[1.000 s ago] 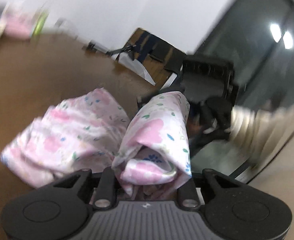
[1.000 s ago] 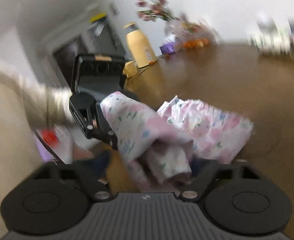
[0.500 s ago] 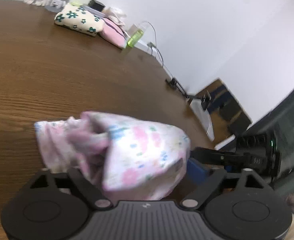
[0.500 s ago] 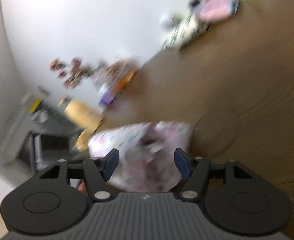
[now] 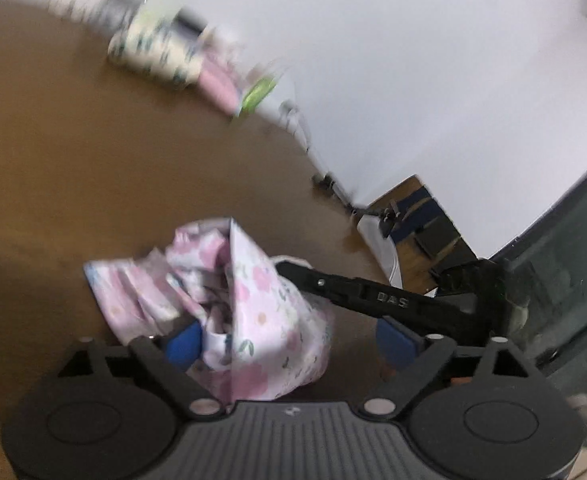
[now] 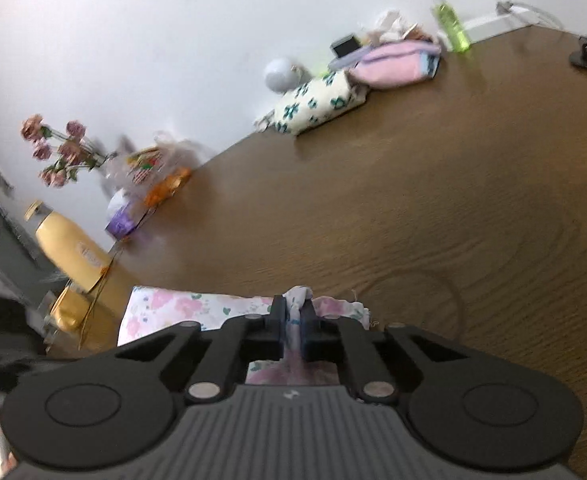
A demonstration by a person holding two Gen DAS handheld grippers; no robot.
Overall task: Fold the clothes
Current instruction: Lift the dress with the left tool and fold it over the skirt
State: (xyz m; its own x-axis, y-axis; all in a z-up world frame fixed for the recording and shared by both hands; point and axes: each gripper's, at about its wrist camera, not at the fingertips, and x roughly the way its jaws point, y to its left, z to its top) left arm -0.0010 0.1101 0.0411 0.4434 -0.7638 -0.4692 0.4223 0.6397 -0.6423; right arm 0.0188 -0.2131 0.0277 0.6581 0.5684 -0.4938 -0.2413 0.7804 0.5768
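My right gripper (image 6: 291, 326) is closing, jaws nearly together, pinching a fold of the floral garment (image 6: 197, 308). My left gripper (image 5: 289, 340) is opening, jaws spread wide; the garment (image 5: 253, 312) sits bunched between them against the left pad, clear of the right pad. It lies at the table's (image 6: 413, 200) near edge. Wide bare wood beyond it. Folded clothes (image 6: 317, 104), a green bottle (image 6: 451, 26) and flowers (image 6: 59, 150) line the far edge by the wall. The right gripper's arm (image 5: 373, 300) crosses the left view.
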